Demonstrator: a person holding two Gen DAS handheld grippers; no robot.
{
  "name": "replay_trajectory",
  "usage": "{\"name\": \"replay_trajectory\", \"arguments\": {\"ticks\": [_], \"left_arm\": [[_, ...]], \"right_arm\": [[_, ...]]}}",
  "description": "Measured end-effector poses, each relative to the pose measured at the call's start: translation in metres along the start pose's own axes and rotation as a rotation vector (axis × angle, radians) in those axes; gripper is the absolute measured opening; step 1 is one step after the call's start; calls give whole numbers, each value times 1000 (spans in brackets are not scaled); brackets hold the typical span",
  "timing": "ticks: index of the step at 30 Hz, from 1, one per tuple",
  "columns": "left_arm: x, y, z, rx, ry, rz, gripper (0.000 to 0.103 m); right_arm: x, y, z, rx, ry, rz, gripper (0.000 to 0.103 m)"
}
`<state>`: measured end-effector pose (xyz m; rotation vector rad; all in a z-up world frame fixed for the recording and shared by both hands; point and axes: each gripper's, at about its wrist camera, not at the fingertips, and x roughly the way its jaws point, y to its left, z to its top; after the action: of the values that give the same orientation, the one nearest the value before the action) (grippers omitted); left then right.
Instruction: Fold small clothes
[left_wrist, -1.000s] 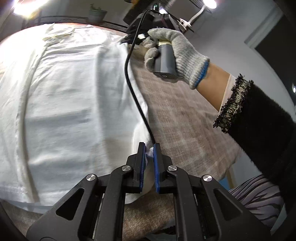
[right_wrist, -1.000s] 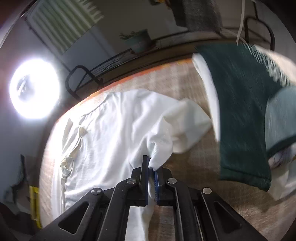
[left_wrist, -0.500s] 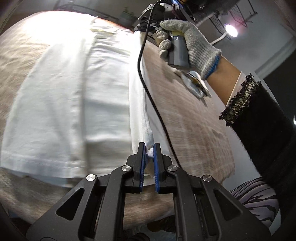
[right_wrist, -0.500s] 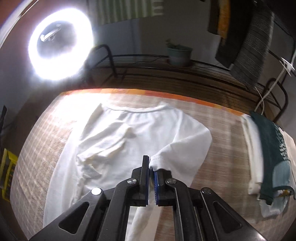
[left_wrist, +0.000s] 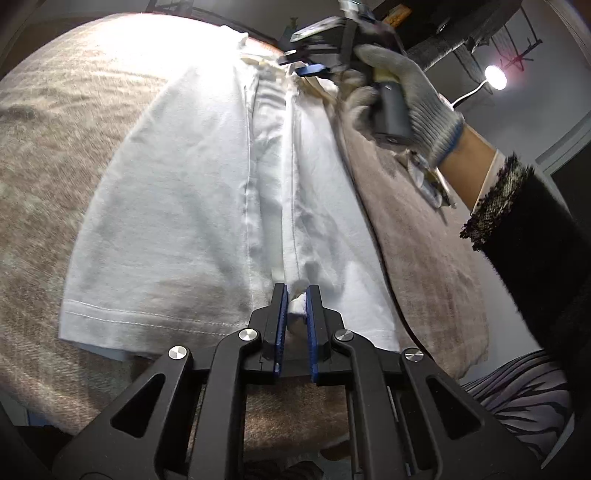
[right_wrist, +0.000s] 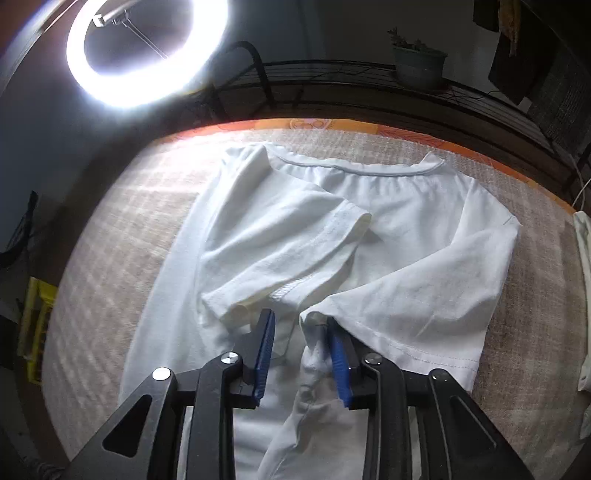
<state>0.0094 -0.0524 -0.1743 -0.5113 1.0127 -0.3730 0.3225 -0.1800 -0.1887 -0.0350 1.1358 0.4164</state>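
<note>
A white T-shirt (right_wrist: 406, 229) lies on the beige checked table cover with both side parts folded in toward the middle. It also shows in the left wrist view (left_wrist: 192, 206). My left gripper (left_wrist: 294, 301) is shut on a bunch of the shirt's cloth near the hem. My right gripper (right_wrist: 300, 332) is open just above the shirt's middle, with the folded right edge resting against its right finger (right_wrist: 338, 354). The right gripper also shows at the shirt's far end in the left wrist view (left_wrist: 314, 68), held by a gloved hand (left_wrist: 413, 107).
A ring light (right_wrist: 144, 51) shines at the back left. A metal rack with a potted plant (right_wrist: 417, 64) runs behind the table. Other folded clothes (right_wrist: 583, 266) lie at the right table edge. The table's orange border (right_wrist: 424, 134) marks its far edge.
The right side of the shirt has been carried over onto the middle. My right gripper, shut on the sleeve before, has opened and let it go. The left gripper stays shut on the cloth.
</note>
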Motion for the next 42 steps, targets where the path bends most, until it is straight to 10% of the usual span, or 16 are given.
{"name": "replay_trajectory", "arguments": {"ticks": [5, 15, 18, 22, 30, 42], "left_arm": [[-13, -13, 3, 53, -44, -30, 7], [-2, -28, 4, 94, -34, -50, 7], [-2, -27, 2, 95, -34, -40, 7], [-2, -23, 5, 79, -37, -34, 7], [-3, -19, 7, 70, -43, -45, 7], [1, -10, 12, 44, -37, -19, 7]], "right_arm": [[-65, -45, 8, 134, -147, 237, 34], [-52, -128, 0, 385, -108, -31, 60], [-31, -127, -1, 375, -44, -9, 49], [-19, -118, 1, 322, 7, 1, 1], [-39, -84, 47, 285, -116, 115, 0], [45, -37, 80, 207, -35, 97, 5]]}}
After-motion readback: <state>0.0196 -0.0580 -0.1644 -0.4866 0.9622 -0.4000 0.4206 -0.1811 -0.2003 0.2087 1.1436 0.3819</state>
